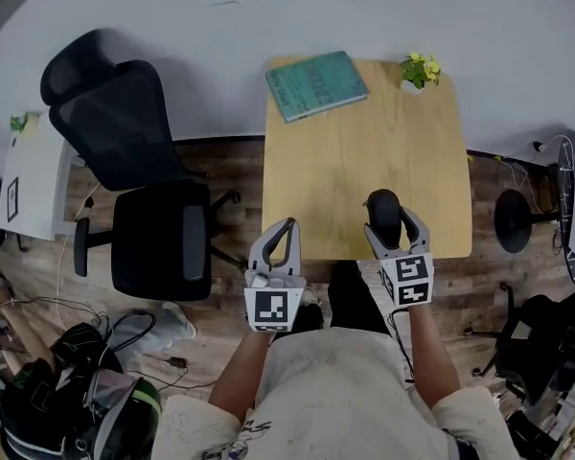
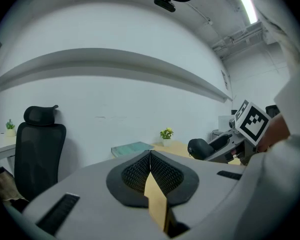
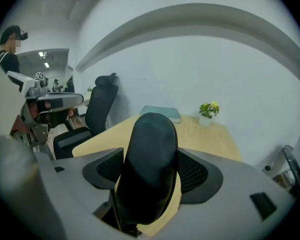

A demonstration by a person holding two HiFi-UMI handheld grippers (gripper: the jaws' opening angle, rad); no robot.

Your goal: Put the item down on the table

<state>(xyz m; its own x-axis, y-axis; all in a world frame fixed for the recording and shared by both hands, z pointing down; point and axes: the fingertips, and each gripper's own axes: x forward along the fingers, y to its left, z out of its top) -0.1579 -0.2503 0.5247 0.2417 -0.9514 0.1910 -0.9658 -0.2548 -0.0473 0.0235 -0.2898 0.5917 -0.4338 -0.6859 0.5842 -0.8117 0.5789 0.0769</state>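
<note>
Your right gripper (image 3: 152, 170) is clamped on the item (image 3: 149, 169), a smooth, matte black, rounded oblong that stands upright between the ribbed black pads (image 3: 197, 173). In the head view the item (image 1: 382, 209) sits over the near edge of the table (image 1: 364, 151), whose top is pale wood with rounded corners (whether the item touches the wood can't be told).

Your left gripper (image 2: 150, 153) holds nothing. Its meshed pads meet at the tips, and it hangs just off the table's near left corner.

At the far edge lie a flat teal book (image 1: 316, 84) and, well apart from it, a small leafy plant (image 1: 419, 70) in a white pot. A black mesh-backed chair (image 1: 144, 161) stands left of the table.
</note>
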